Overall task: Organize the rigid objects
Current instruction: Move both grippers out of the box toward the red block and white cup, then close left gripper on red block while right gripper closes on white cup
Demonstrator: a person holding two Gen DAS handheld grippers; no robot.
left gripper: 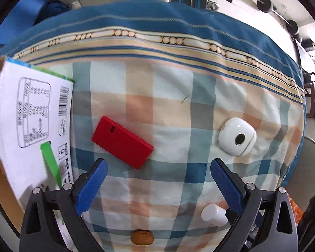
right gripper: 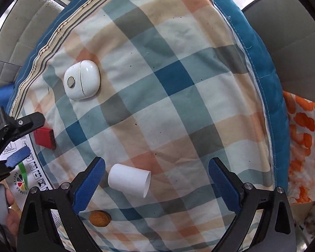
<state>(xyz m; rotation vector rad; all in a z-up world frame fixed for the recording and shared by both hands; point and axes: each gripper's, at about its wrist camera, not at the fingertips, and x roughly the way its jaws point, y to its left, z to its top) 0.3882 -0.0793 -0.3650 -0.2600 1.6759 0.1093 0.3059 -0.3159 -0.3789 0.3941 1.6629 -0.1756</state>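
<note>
A flat red box [left gripper: 122,142] lies on the checked cloth just ahead of my open left gripper [left gripper: 158,164], nearer its left finger. To the right rests a white earbud case [left gripper: 237,136], also seen upper left in the right wrist view as the earbud case [right gripper: 82,79]. A small white cup [right gripper: 129,180] lies on its side between the fingers of my open right gripper [right gripper: 156,163], close to the left finger. A walnut [right gripper: 100,218] sits below it; the walnut [left gripper: 142,237] and cup [left gripper: 214,214] also show low in the left wrist view. The red box [right gripper: 44,138] is partly hidden by the left gripper there.
A white printed cardboard box [left gripper: 29,126] with a green stripe stands at the left edge of the cloth. The checked cloth [right gripper: 178,84] has a blue border falling off at the right. An orange-patterned fabric [right gripper: 304,147] and a grey chair [right gripper: 287,31] lie beyond it.
</note>
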